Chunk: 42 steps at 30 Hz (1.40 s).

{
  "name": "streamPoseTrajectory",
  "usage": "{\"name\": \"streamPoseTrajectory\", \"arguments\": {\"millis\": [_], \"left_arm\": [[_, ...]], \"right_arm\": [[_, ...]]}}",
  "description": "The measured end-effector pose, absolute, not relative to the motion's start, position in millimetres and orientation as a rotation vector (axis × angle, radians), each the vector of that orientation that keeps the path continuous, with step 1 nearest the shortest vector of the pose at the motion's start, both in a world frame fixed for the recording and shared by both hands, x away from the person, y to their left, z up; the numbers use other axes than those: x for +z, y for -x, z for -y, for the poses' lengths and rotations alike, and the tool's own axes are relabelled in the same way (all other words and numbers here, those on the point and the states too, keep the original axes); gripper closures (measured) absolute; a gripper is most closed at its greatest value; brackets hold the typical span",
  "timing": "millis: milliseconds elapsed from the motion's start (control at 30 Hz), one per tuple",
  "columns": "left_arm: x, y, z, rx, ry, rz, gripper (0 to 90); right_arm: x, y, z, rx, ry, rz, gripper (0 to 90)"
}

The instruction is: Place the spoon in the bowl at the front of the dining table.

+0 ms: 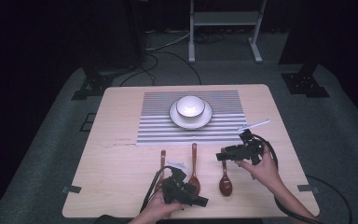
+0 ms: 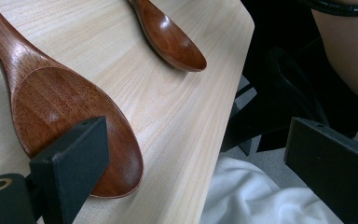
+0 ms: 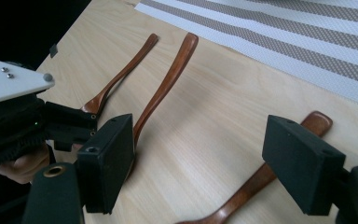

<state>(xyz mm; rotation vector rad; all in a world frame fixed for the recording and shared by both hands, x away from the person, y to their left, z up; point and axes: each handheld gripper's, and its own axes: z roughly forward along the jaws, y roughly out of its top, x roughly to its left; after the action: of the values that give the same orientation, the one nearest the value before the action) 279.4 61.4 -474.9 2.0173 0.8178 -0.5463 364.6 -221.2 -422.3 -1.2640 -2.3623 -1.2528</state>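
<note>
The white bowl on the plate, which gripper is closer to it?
Right. The right gripper hovers just off the striped mat's near right corner, in front of the white bowl. The left gripper sits back at the table's near edge, over the spoons.

Pale light-wood surface [image 1: 121,158]. Grey-and-white striped placemat [image 1: 158,116]. White bowl [image 1: 190,106] on white plate [image 1: 207,116]. Three reddish-brown wooden spoons [image 1: 224,179], glossy. Black grippers [image 1: 221,155], white top plate [image 3: 9,84]. Grey carpet floor [image 1: 335,130].

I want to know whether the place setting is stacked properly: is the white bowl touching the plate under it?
Touching. The high view shows the white bowl sitting directly on the plate, with its rim ringing the bowl's base and no gap.
</note>
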Motion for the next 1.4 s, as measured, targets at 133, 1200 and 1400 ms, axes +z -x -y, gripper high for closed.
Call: {"name": "streamPoseTrajectory", "arguments": {"millis": [133, 1200, 1400], "left_arm": [[-475.1, -279.6, -61.6, -0.546, -2.017, -0.817, 5.5], [-475.1, -279.3, -61.2, -0.539, -2.022, -0.807, 5.6], [-475.2, -279.6, -61.5, -0.542, -2.021, -0.807, 5.6]], "right_arm": [[-420.8, -371.8, 211.0, -1.239, 1.258, 2.376, 23.8], [-419.6, -409.1, 147.3, -1.131, 1.165, 2.467, 24.5], [-424.1, -414.3, 140.1, -1.129, 1.163, 2.465, 27.7]]}}
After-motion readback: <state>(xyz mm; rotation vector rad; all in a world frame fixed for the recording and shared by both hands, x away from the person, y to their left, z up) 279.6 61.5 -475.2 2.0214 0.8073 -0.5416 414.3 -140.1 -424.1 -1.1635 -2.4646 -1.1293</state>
